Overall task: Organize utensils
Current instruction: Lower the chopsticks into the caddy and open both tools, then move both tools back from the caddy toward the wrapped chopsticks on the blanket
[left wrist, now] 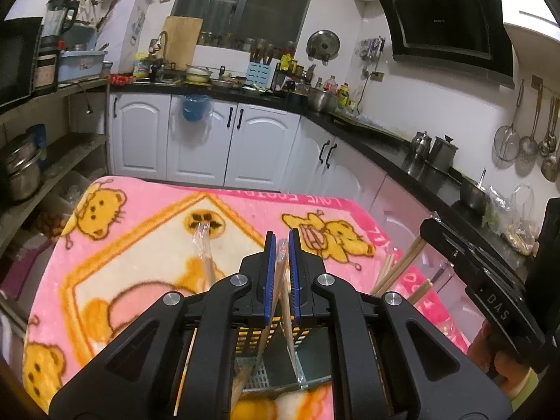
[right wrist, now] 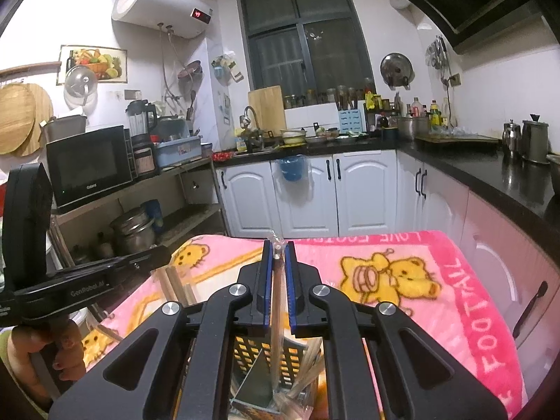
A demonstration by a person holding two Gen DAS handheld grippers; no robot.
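Fleecy pink bear blanket (left wrist: 147,210) under perforated metal caddy (left wrist: 255,367); both jaws pinch slim plastic-wrapped chopsticks (right wrist: 278,280)

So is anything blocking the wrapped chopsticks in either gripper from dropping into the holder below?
Nothing visible. Left gripper and right gripper each hold wrapped chopsticks directly above the perforated holder, whose top is open; chopsticks already inside lean toward its edges.

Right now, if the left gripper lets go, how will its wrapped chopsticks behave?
Probably slippery: the wrapped chopsticks are sleeved in glossy plastic. Likely stiff and light, being thin straight sticks. Released by the left gripper, they may drop into the perforated holder and lean.
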